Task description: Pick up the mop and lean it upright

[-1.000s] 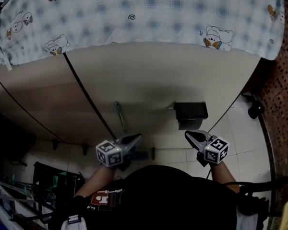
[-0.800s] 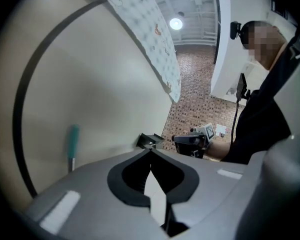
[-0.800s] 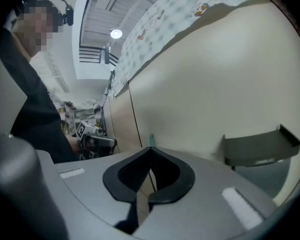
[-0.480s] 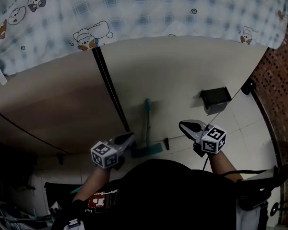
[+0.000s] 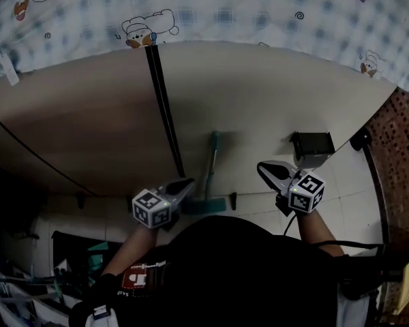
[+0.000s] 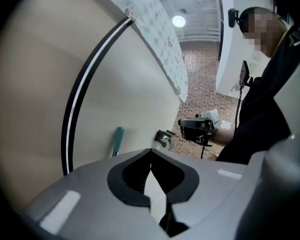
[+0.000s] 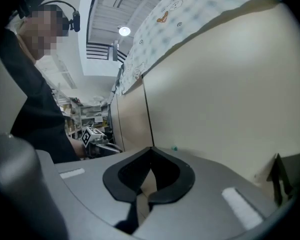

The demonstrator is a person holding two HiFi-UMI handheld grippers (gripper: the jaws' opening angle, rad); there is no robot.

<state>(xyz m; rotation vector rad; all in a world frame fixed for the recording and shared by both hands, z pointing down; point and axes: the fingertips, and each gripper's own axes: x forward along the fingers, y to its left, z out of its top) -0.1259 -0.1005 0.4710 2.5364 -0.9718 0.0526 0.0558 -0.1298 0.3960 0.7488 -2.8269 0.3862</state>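
Holding jaws of left gripper (image 5: 189, 182) and right gripper (image 5: 262, 167) closed on nothing, both pointing at beige panel (image 5: 273, 94). Finding mop (image 5: 210, 162) standing upright against that panel, just right of panel's black seam (image 5: 165, 107), head at panel's foot, between both grippers, touching neither.

Beige wall (image 5: 259, 94), cartoon-print checked cloth (image 5: 225, 5) hanging over its top, pale tiles (image 5: 341, 186) at its foot, speckled brown floor (image 5: 399, 148) beside.
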